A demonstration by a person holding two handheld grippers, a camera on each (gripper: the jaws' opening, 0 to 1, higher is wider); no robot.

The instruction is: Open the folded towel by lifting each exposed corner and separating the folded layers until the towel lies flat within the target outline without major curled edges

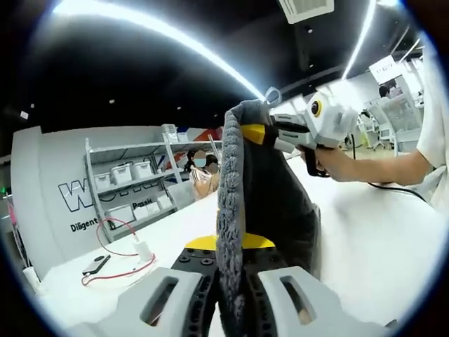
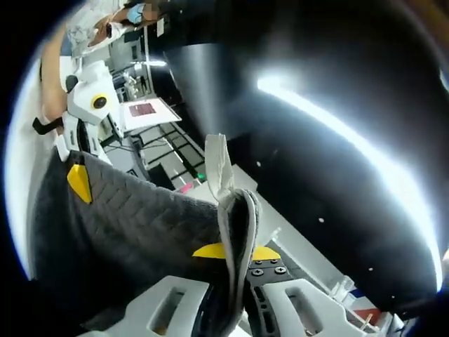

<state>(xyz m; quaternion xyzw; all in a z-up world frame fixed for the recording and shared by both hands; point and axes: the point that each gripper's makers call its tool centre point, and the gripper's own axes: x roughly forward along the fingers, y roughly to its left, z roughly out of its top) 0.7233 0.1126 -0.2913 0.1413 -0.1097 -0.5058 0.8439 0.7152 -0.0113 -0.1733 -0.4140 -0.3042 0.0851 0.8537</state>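
**Both tongs clamped on the raised grey towel**

Left gripper [image 1: 231, 295] has its two pale jaws closed together on a bunched edge of the towel [image 1: 270, 189], which rises from 6 o'clock up through the middle of the left gripper view. At 9 o'clock in that view stands a shelving rack [image 1: 133, 186] with white bins, and at 7 o'clock a red cable [image 1: 116, 249] loops on the white table [image 1: 379, 239]. At about 1 o'clock the right gripper [image 1: 254, 133] bites the towel's far top corner with its yellow-tipped jaws, a person's hand [image 1: 333, 160] behind it at 3 o'clock.

Seen in the right gripper view, the left gripper [image 2: 78, 179] pinches the towel [image 2: 133, 225] at 9 o'clock, and the quilted grey cloth hangs stretched from there to 6 o'clock. There the right gripper [image 2: 235, 298] is clamped on the towel's edge, whose white loop tag [image 2: 219, 165] stands upright at centre. Long ceiling lights [image 2: 351, 133] run toward 3 o'clock.
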